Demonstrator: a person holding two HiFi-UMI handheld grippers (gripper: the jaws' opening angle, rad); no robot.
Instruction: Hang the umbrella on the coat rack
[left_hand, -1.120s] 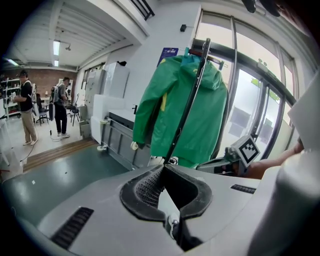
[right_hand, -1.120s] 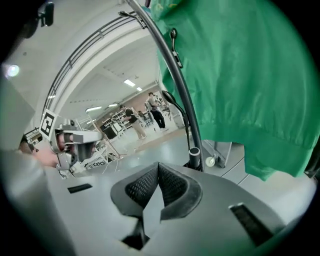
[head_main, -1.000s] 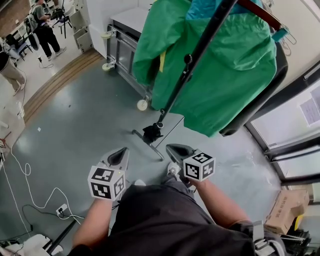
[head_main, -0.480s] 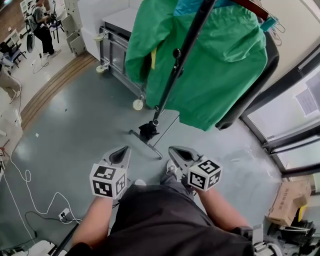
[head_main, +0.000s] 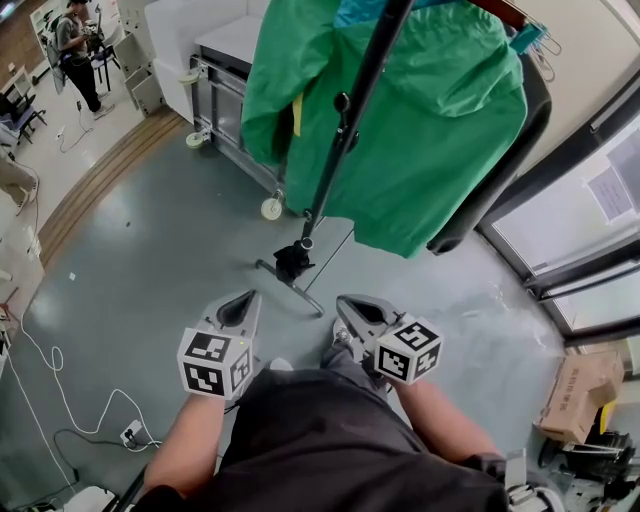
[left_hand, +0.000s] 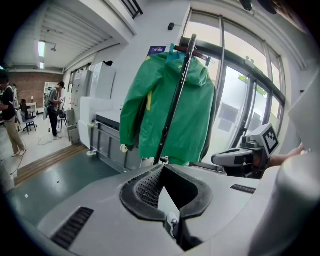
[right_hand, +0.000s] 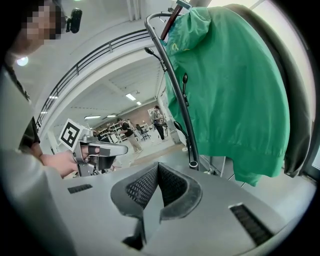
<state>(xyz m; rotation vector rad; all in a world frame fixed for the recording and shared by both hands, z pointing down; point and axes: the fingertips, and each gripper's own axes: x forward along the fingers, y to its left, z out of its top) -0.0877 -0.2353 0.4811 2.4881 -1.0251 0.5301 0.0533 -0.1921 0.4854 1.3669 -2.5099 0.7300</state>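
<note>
Both tongs, left (head_main: 240, 303) and right (head_main: 350, 302), are closed and empty; knocking the hanging umbrella (head_main: 329, 176) could, we judge, shake it loose.

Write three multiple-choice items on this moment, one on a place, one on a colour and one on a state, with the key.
1. Where is the black umbrella?
A. In the right gripper
B. Flat on the floor
C. Hanging upright in front of the jacket

2. What colour is that jacket?
A. Red
B. Green
C. White

3. How do the jaws of the right gripper stand?
A. Together, with nothing between them
B. Wide apart
C. Clamped on the umbrella

Key:
1 C: its curved handle is hooked up high and its shaft runs down the front of the jacket.
2 B: the jacket is green in all three views.
3 A: the right gripper view shows the pads meeting with nothing between them.
</note>
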